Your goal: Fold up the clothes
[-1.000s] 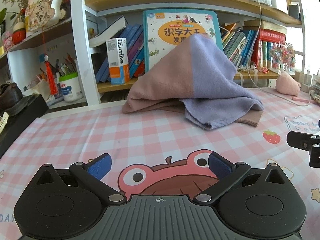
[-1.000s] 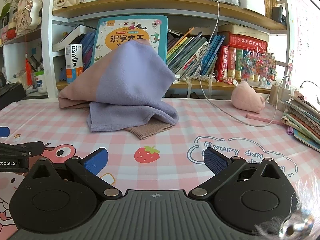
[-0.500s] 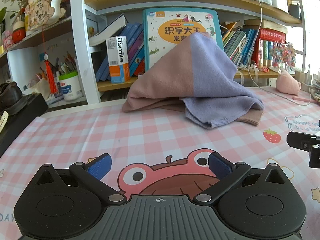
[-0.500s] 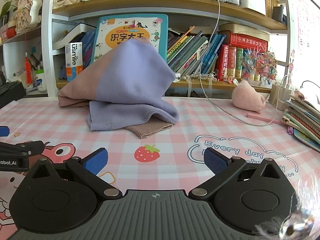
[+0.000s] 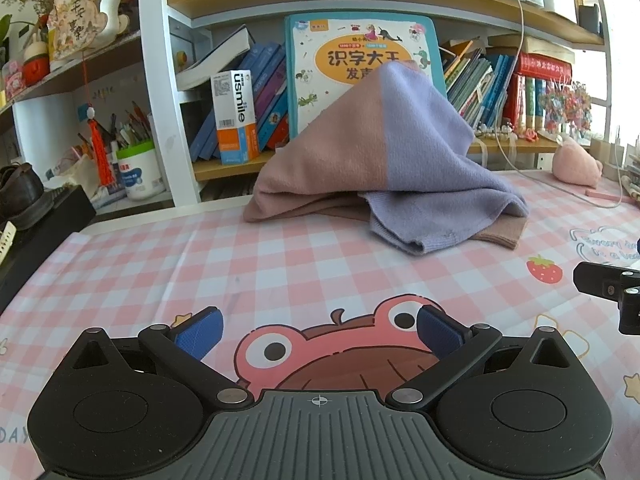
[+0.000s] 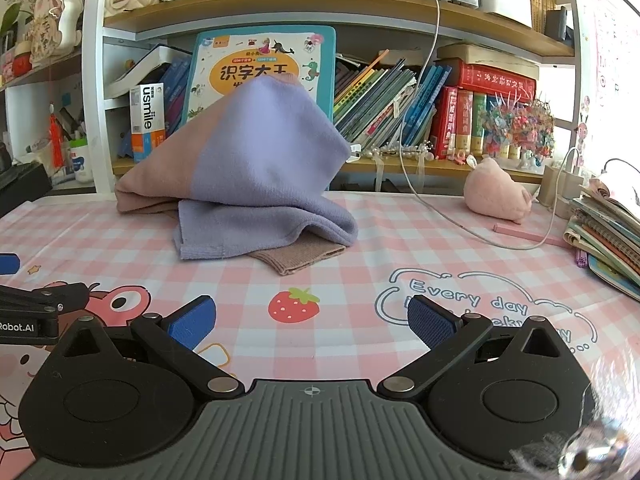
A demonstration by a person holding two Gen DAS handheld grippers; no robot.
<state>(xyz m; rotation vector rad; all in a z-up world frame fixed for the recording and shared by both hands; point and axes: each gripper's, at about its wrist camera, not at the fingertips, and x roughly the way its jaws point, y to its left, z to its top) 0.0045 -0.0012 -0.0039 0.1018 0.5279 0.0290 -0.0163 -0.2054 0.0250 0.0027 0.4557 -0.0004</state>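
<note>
A pink and lilac knitted garment [image 5: 384, 168] lies in a heap at the back of the pink checked table mat [image 5: 280, 264], its peak leaning on a picture book. It also shows in the right wrist view [image 6: 248, 184]. My left gripper [image 5: 319, 330] is open and empty, low over the mat, well short of the garment. My right gripper [image 6: 312, 320] is open and empty, over the strawberry print, also short of the garment. Each gripper shows at the edge of the other's view.
A bookshelf [image 6: 320, 12] with books runs behind the table. A pink plush toy [image 6: 500, 196] and a white cable [image 6: 460, 224] lie at the back right. A stack of notebooks [image 6: 608, 240] sits at the right edge. A black box with a shoe [image 5: 24, 200] stands at the left.
</note>
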